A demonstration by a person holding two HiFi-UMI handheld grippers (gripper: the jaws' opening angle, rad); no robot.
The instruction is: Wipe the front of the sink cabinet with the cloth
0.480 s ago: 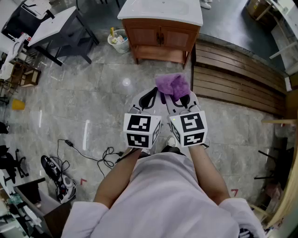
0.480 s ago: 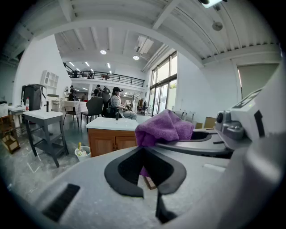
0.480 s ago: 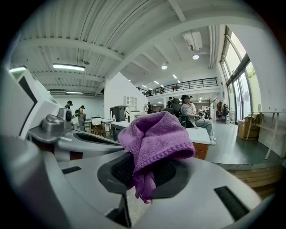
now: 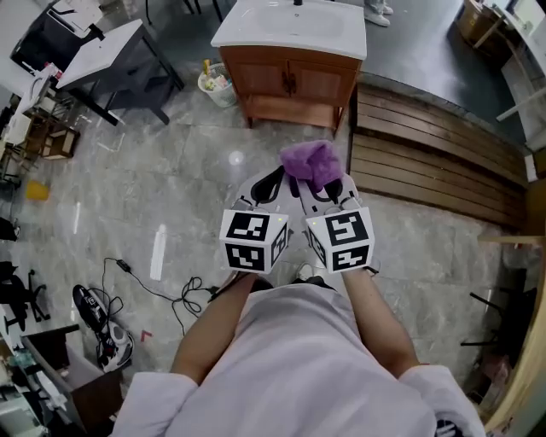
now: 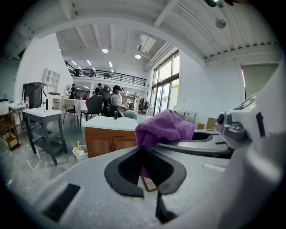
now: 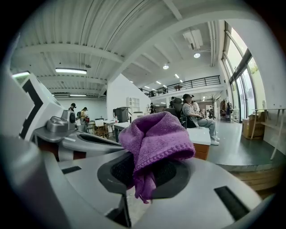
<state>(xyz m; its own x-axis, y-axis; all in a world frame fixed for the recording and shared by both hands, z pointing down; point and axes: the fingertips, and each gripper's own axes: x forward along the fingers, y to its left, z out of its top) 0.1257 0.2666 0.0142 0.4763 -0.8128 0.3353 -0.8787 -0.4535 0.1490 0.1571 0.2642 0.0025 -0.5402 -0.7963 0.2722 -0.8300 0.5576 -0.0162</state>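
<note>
Cloth [image 4: 312, 162] x1 clamped in R tongs [image 6: 143, 176], L tongs [image 5: 151, 181] closed, 1 cabinet [image 4: 290, 83]

Cabinet [image 4: 290, 85] at the far end of the floor, sink [image 4: 290, 21] on top; bin [image 4: 217, 85] just beside it on the left, table [image 4: 102, 51] further left, decking [image 4: 426, 145] to its right. Left gripper [image 4: 271, 183] and right gripper [image 4: 331, 186] side by side before the cabinet, well apart from it; cloth [image 4: 311, 162] between the right one's jaws. Cable [image 4: 162, 286] on the floor, left of the grippers.

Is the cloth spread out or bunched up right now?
Bunched up: the purple cloth is a crumpled lump pinched in the right gripper's closed jaws.
</note>
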